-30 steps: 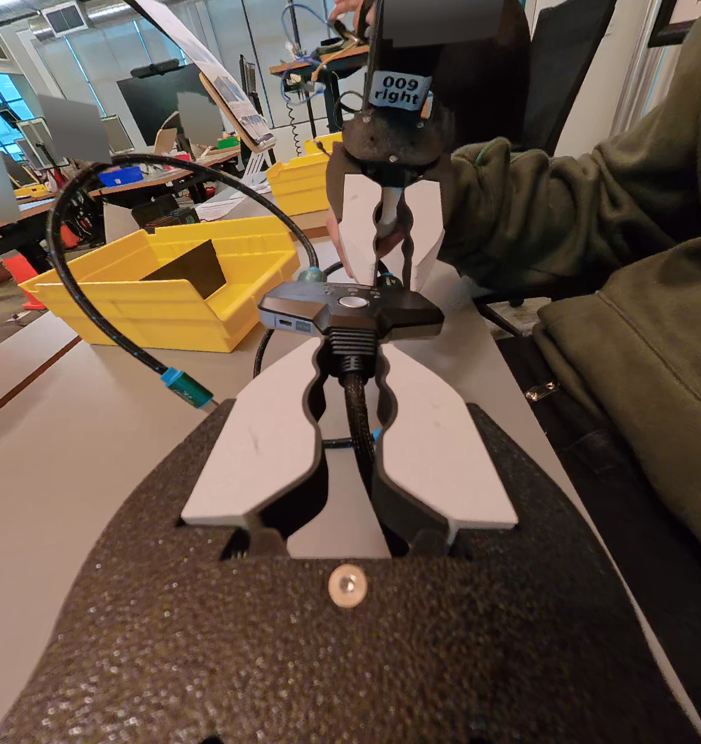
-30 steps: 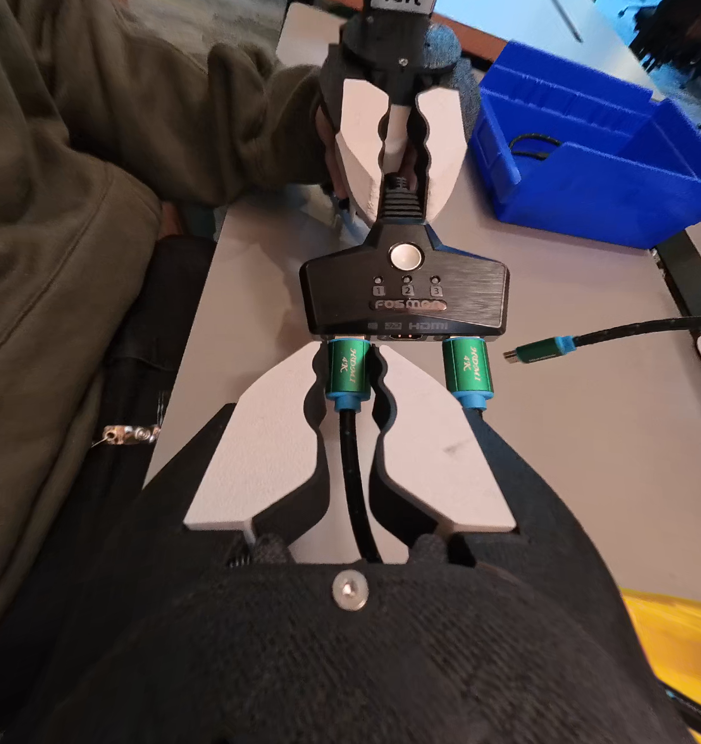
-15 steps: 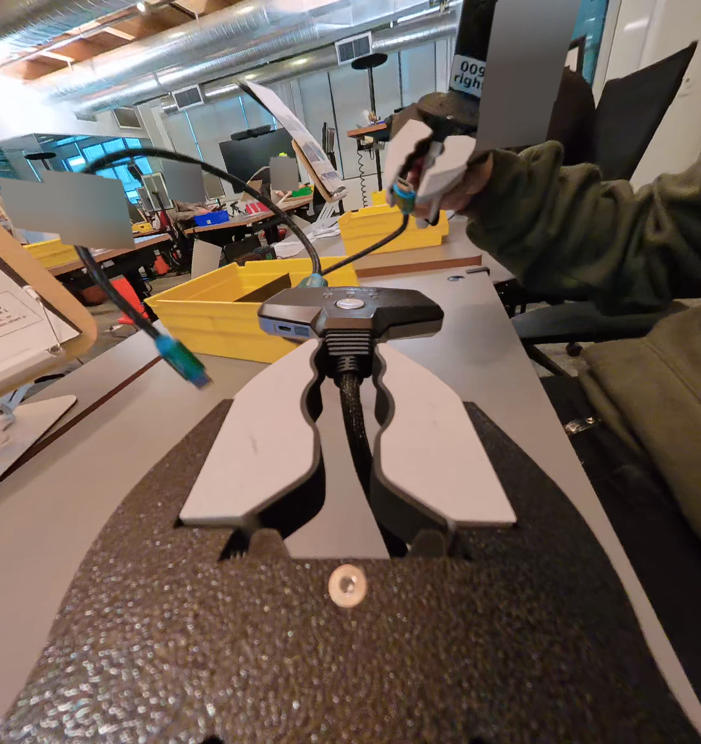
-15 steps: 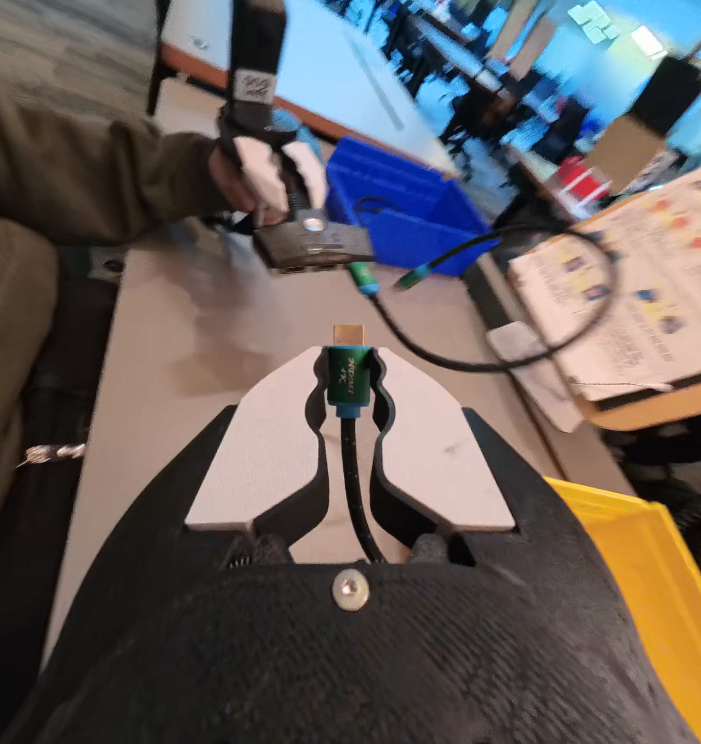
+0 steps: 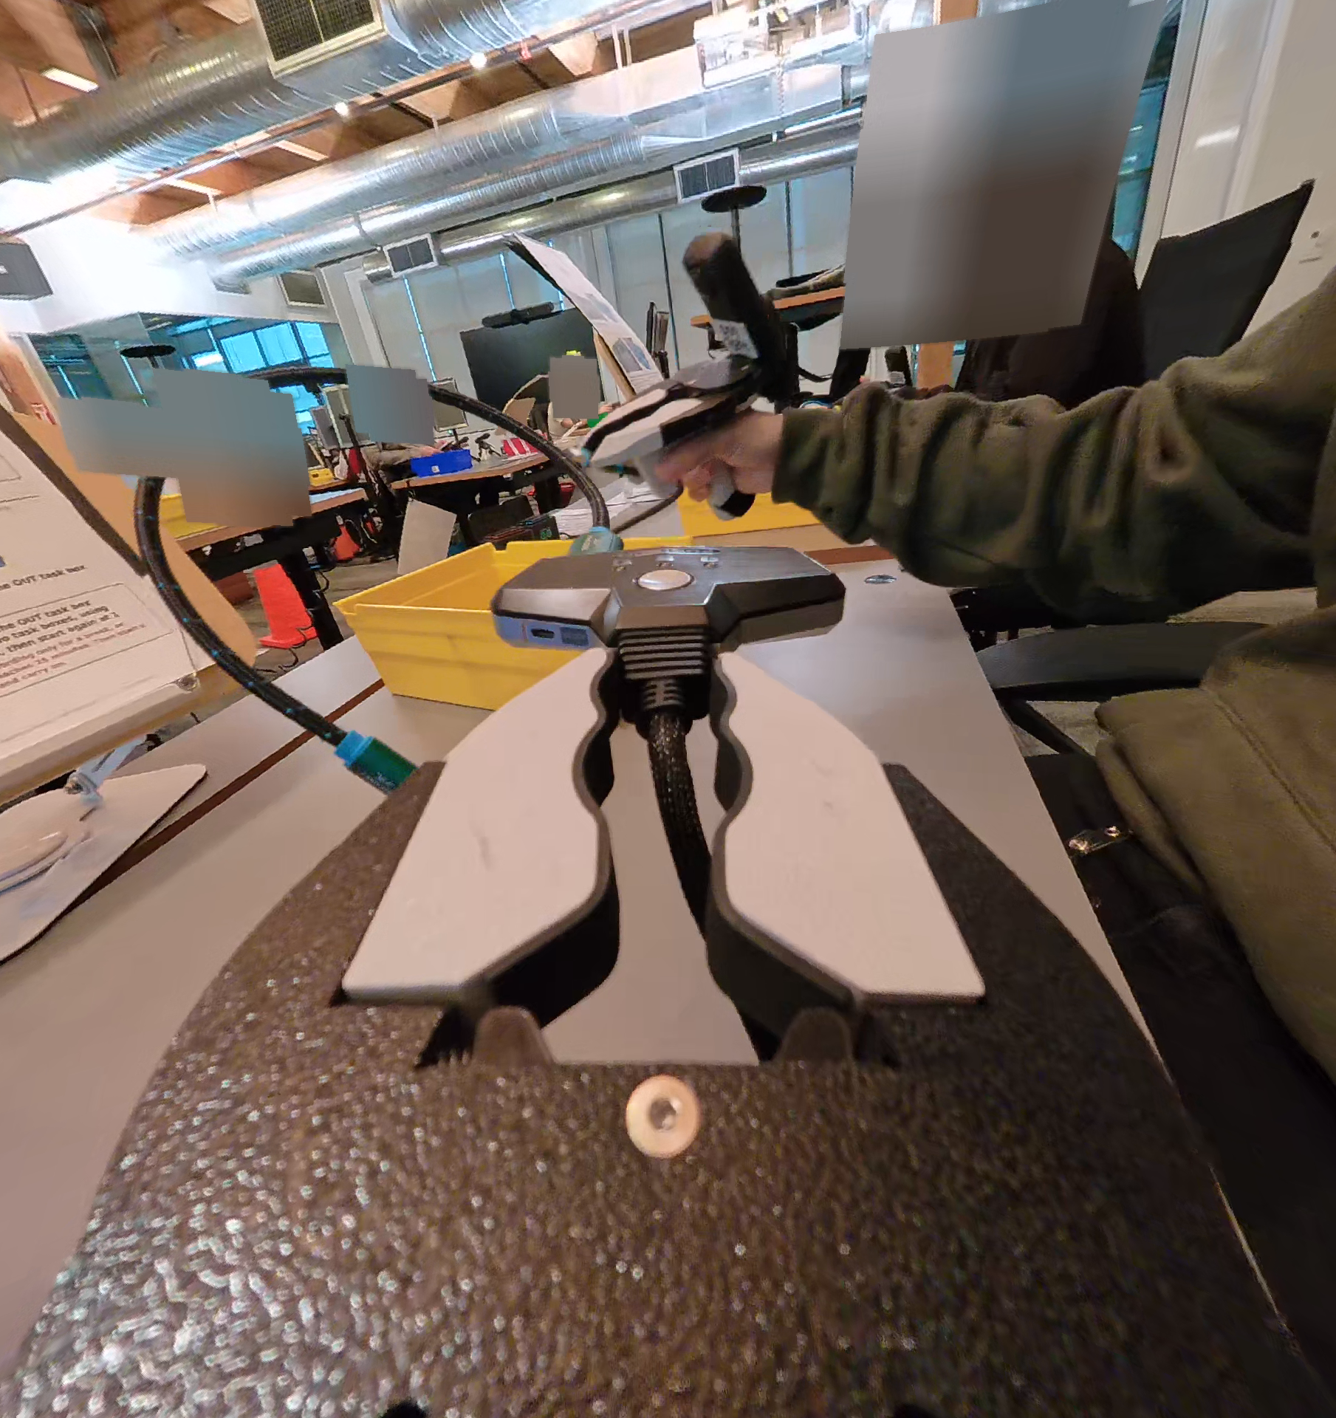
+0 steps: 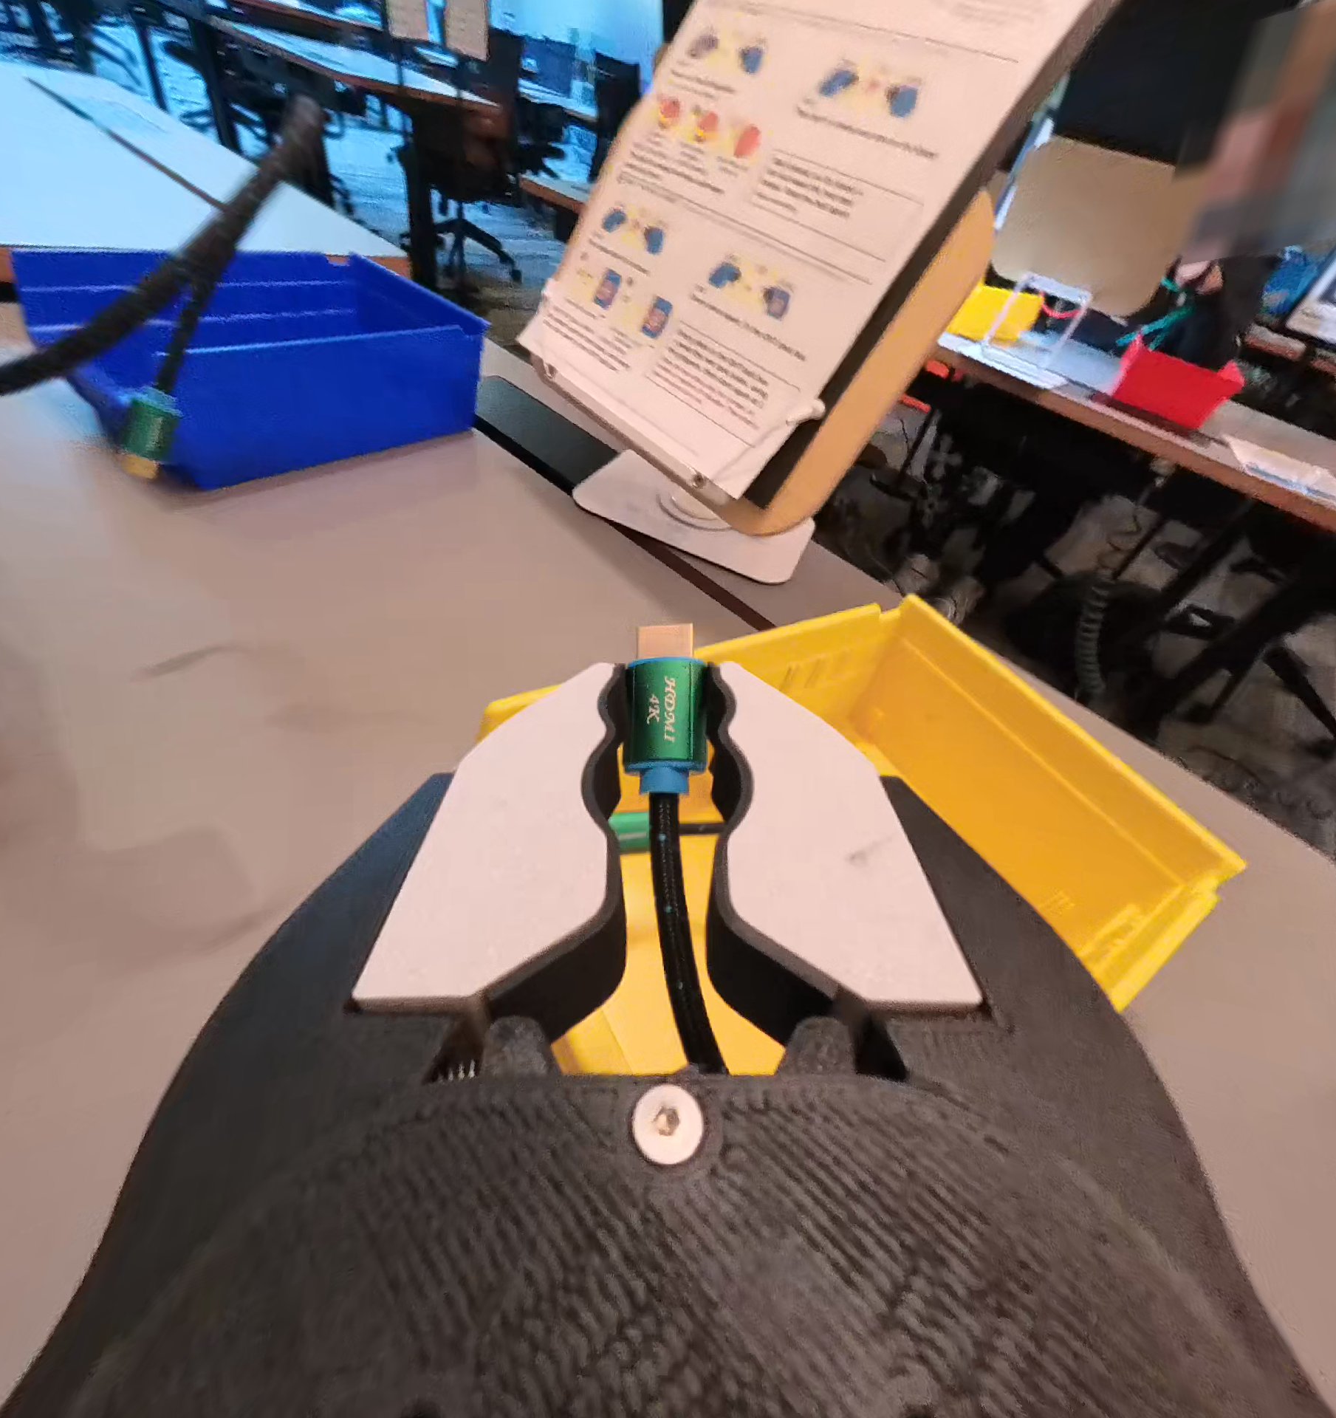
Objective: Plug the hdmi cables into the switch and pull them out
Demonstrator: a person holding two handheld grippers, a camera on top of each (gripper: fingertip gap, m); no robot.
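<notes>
Grey laminate table [image 6: 281, 614] carries the whole setup; a yellow plastic bin [image 6: 979, 775] sits under and just beyond the right gripper, a blue plastic bin [image 6: 288, 361] stands farther off, and a tilted wooden stand with a printed sheet [image 6: 764, 253] rises between them.

Left gripper [image 5: 663, 690] holds the black T-shaped HDMI switch [image 5: 668, 595] above the table; jaws drawn narrow around the ribbed strain relief of its braided tail cable [image 5: 676, 798]; switch level, button face up.

Right gripper [image 6: 663, 710] is well apart from the switch, over the yellow bin; jaws clamped on the green metal HDMI plug [image 6: 661, 717], gold tip clear of the fingertips, free of any port.

A second green plug [image 5: 602, 543] looks seated at the far edge of the switch, though only its back shows; a third green plug on a braided cable [image 5: 373, 760] hangs loose beside the left gripper.

Judgement: one cable out, removal under way. To do it well: set the freed plug down without dragging its cable across the switch; return square to the remaining plug; grip the metal shell, not the braid; pull straight along the port axis while the left gripper braces; no sideways rocking, which could strain the port.
</notes>
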